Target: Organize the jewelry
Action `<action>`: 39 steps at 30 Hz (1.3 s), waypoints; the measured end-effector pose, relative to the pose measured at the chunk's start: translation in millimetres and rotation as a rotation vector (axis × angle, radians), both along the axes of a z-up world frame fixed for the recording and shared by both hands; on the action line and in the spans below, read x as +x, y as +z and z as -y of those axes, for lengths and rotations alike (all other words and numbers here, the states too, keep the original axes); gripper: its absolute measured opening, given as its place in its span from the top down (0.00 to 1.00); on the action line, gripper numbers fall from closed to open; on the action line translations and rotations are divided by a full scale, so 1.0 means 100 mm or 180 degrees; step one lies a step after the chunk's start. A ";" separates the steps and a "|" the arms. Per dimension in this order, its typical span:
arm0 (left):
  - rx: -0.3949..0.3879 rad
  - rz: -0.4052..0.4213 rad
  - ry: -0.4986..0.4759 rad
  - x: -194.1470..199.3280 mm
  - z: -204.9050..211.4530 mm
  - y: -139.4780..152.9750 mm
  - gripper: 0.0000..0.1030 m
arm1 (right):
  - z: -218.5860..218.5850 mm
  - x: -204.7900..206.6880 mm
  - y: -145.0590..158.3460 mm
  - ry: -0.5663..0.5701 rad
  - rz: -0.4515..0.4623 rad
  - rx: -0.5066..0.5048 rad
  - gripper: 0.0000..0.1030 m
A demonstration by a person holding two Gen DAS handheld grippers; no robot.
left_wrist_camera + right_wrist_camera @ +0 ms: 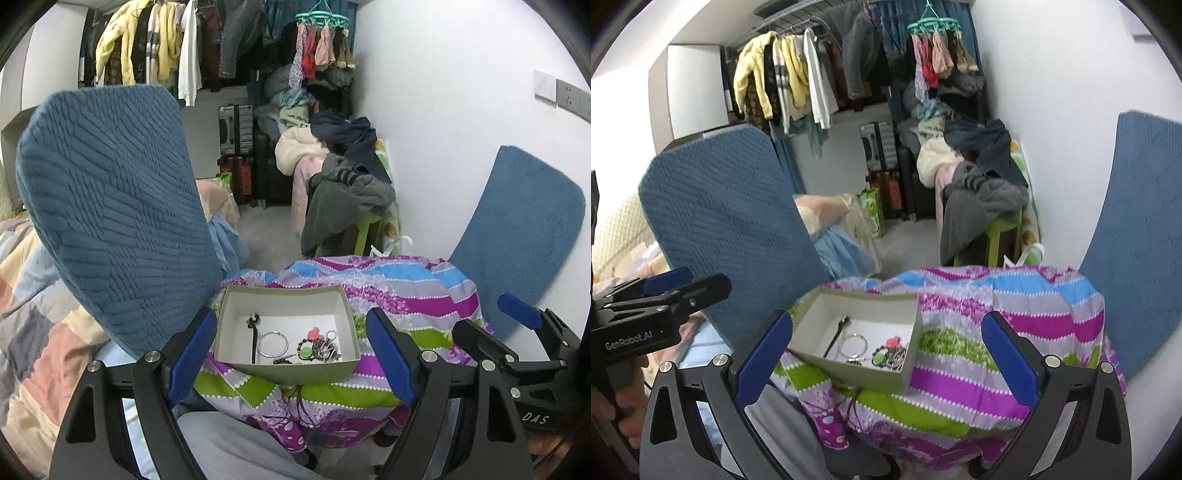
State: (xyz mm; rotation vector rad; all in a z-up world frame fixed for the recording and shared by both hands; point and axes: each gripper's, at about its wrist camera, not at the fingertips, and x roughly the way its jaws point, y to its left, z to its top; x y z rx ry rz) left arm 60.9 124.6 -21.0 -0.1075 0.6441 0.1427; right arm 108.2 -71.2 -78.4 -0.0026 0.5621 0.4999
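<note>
On the striped purple-and-green cloth (388, 291) sat a shallow olive cardboard box (286, 373) holding a silver bangle (272, 343), a black cord (254, 339) and beaded trinkets (319, 347). Left gripper (293, 354), released and empty, faced it squarely and nearer; right gripper (886, 360), likewise released, had it lower-left.

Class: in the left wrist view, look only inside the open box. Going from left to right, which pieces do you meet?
Black strap → silver bangle → heap of beads and charms, with a pink piece on top. The heap is too tangled to order further.
</note>
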 end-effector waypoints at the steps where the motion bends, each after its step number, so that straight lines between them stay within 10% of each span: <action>1: 0.0005 -0.0008 -0.0006 0.01 0.00 -0.05 0.19 | -0.01 0.02 -0.04 -0.0005 -0.0016 -0.0011 0.00; 39: -0.0070 -0.0342 0.0127 0.04 -0.19 -0.54 0.19 | 0.04 0.03 -0.40 -0.0321 -0.0185 -0.0166 0.00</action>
